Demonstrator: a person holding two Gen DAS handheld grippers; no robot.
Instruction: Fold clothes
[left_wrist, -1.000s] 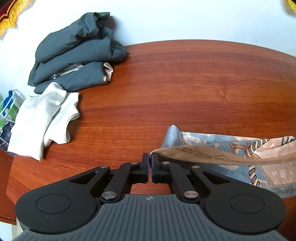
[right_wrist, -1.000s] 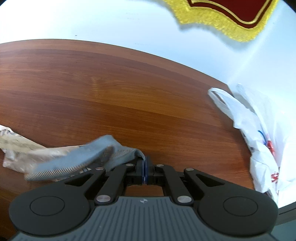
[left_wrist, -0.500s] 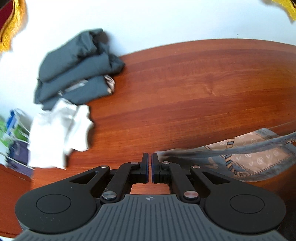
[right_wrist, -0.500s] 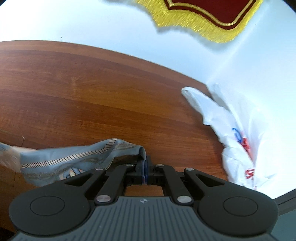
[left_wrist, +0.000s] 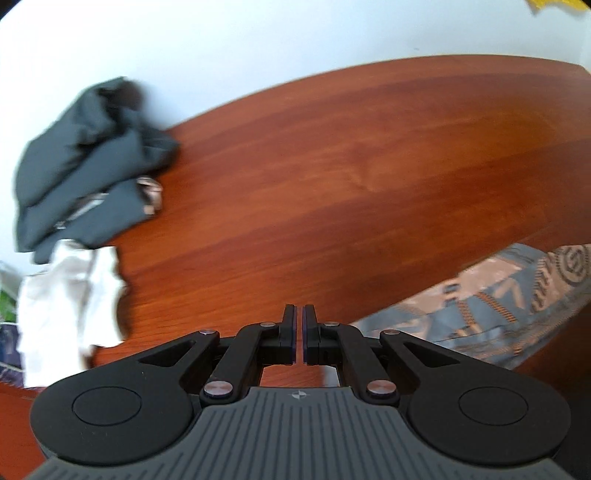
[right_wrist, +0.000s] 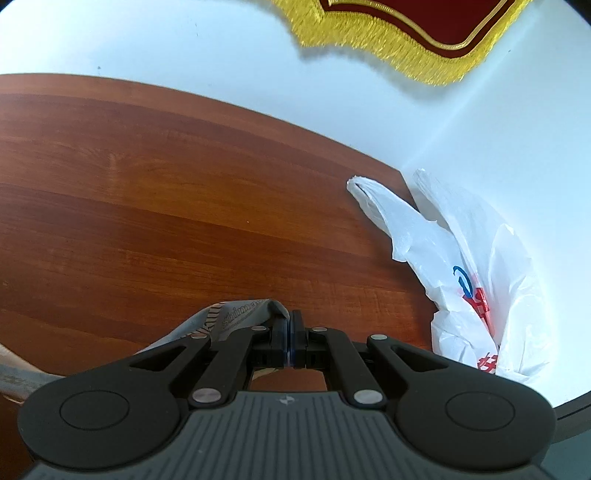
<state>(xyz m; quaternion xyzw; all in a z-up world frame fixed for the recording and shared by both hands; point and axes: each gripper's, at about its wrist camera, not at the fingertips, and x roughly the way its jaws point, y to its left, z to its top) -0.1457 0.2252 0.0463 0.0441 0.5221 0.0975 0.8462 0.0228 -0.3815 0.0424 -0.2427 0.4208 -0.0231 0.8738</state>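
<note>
one dark grey clothes pile (left_wrist: 88, 173) | one white top (left_wrist: 70, 310) | one brown desk (left_wrist: 351, 177) | left gripper (left_wrist: 299, 332) jaws pinch one patterned scarf (left_wrist: 498, 310), held above desk | right gripper (right_wrist: 291, 339) jaws pinch its other end | one white bag (right_wrist: 461, 273)

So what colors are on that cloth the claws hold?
Grey-blue and tan patterned cloth, clearest in the left wrist view.

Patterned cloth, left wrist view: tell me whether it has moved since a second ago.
Yes. The patterned cloth has lifted off the table and now trails right, clear of the wood.
</note>
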